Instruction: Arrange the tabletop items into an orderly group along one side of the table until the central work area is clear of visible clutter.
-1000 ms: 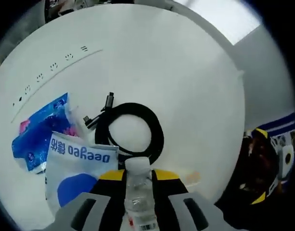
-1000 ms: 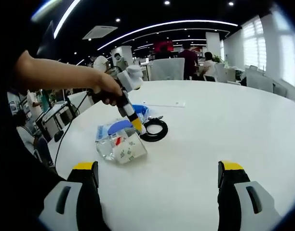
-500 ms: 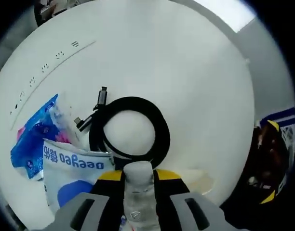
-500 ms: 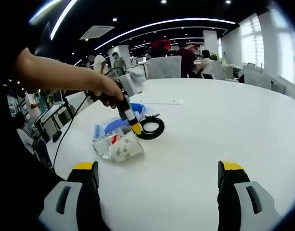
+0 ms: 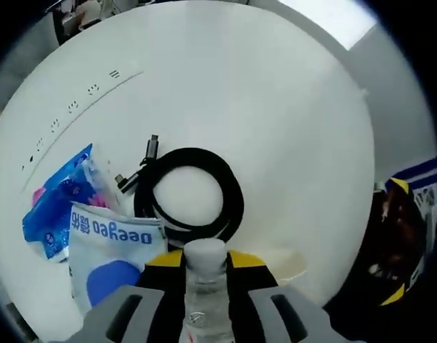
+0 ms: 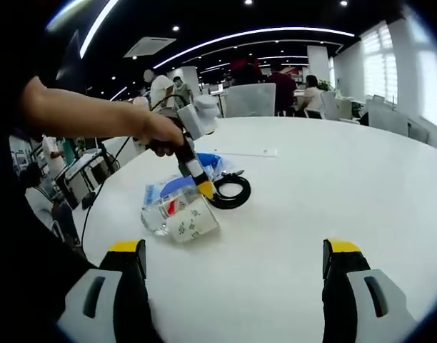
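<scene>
A clear water bottle (image 5: 203, 286) with a white cap lies between the yellow-tipped jaws of my left gripper (image 5: 204, 261), which is shut on it. Just beyond the cap lies a coiled black cable (image 5: 197, 191). To its left are a white and blue Deeyeo pack (image 5: 108, 246) and a blue tissue pack (image 5: 56, 207). In the right gripper view a hand holds the left gripper (image 6: 203, 187) down onto the bottle (image 6: 179, 218), low over the white table (image 6: 311, 193) beside the cable (image 6: 231, 191). My right gripper (image 6: 233, 250) stands open near the table's edge, holding nothing.
A row of flush sockets (image 5: 72, 106) runs across the table behind the items. The table's edge curves at the right of the left gripper view, with bags on the floor (image 5: 400, 236) below. Chairs (image 6: 247, 100) and people stand beyond the far side.
The left gripper and the bottle have shifted slightly right and nearer in the right gripper view. The grip on the bottle is unchanged. My right gripper has stayed put.
</scene>
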`<state>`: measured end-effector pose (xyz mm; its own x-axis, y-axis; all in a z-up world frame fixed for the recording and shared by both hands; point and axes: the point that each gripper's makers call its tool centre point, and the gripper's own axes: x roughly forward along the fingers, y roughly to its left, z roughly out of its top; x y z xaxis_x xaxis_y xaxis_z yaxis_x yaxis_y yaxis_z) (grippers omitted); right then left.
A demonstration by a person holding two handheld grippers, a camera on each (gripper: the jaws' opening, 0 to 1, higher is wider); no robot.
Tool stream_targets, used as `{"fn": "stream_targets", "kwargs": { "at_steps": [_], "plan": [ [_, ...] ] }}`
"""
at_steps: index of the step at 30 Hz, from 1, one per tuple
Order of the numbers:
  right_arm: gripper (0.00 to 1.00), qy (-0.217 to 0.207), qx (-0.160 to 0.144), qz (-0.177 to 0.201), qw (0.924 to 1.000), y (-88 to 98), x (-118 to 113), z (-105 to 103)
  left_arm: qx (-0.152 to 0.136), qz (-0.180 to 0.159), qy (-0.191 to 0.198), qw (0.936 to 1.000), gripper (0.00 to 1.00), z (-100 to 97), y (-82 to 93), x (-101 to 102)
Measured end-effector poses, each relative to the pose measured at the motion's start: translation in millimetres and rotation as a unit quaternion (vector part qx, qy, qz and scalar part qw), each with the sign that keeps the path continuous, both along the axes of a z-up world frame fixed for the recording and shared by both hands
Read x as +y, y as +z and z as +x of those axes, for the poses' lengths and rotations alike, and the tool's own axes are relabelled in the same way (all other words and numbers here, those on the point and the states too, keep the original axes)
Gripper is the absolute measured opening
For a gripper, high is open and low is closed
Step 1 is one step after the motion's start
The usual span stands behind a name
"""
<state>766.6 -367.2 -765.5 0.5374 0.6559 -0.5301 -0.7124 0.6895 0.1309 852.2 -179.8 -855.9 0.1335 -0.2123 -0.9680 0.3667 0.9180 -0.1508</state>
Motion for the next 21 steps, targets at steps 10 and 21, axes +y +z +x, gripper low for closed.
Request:
{"fn": "stream_targets", "kwargs": {
  "at_steps": [10,21],
  "plan": [
    [0.99,0.021,-0.005,0.008,0.9997,5.3,13.9,-5.0,-0.063,-0.021,0.004,0.9978,0.17,-16.0,38.8,6.7],
    [1.0,0.052,-0.008,0.019,0.9984,10.4,39.3,-14.2,-0.128,-0.02,0.011,0.9915,0.17,-38.7,74.9,20.4]
  ]
}}
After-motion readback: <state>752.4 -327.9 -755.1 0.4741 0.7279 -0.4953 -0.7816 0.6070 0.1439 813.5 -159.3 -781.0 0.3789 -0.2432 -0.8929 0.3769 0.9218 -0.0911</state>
